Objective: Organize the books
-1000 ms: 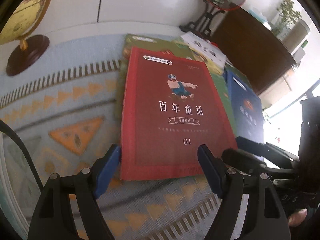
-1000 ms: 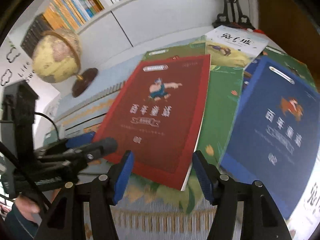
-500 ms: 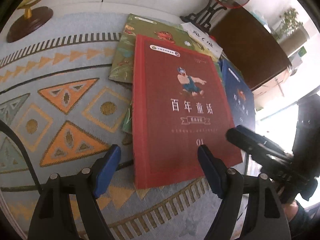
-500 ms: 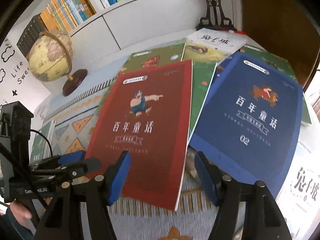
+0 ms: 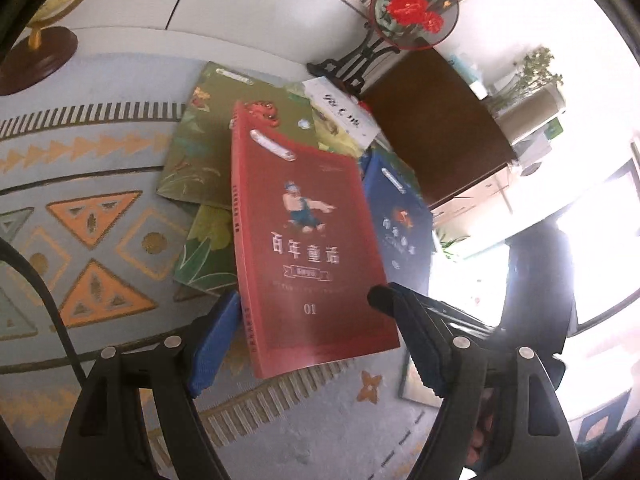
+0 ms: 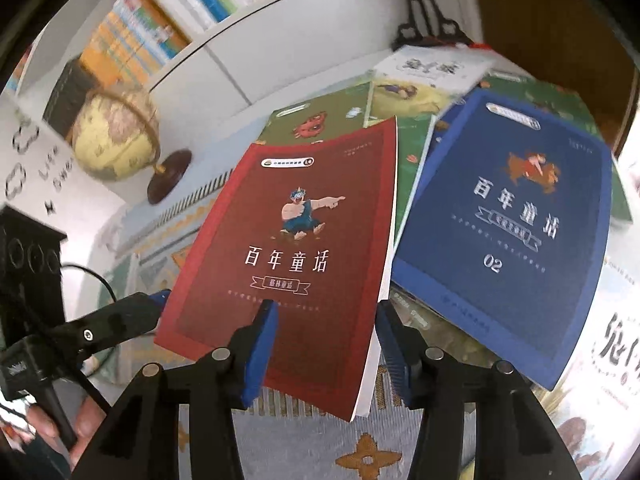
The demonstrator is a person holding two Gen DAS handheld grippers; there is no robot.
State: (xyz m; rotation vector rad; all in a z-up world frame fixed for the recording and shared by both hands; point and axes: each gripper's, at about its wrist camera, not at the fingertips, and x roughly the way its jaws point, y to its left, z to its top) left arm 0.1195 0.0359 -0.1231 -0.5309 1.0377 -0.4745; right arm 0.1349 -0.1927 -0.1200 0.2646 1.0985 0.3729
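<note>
Clearly most work is left: my right hand-held gripper (image 6: 326, 338) is closing on the near edge of the red book (image 6: 296, 256), my left hand-held gripper (image 5: 320, 340) stands wide beside its spine, and the blue book (image 6: 508, 236) and green books (image 5: 200, 148) lie scattered on the surface (image 5: 80, 208).

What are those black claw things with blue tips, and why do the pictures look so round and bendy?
There is no robot here: a person holds a black two-finger gripper with blue pads in each hand. Each one carries a wide-angle camera looking along its fingers, which bends the picture. One picture comes from the left gripper, the other from the right gripper. On the patterned blue and orange rug lie green picture books, a blue book marked 02 and, on top, a red paperback book marked 01. The right gripper's jaws are closing around the red book's near corner, but don't seem to squeeze it yet. The left gripper is open, at the book's spine side. A yellow globe stands behind.
</note>
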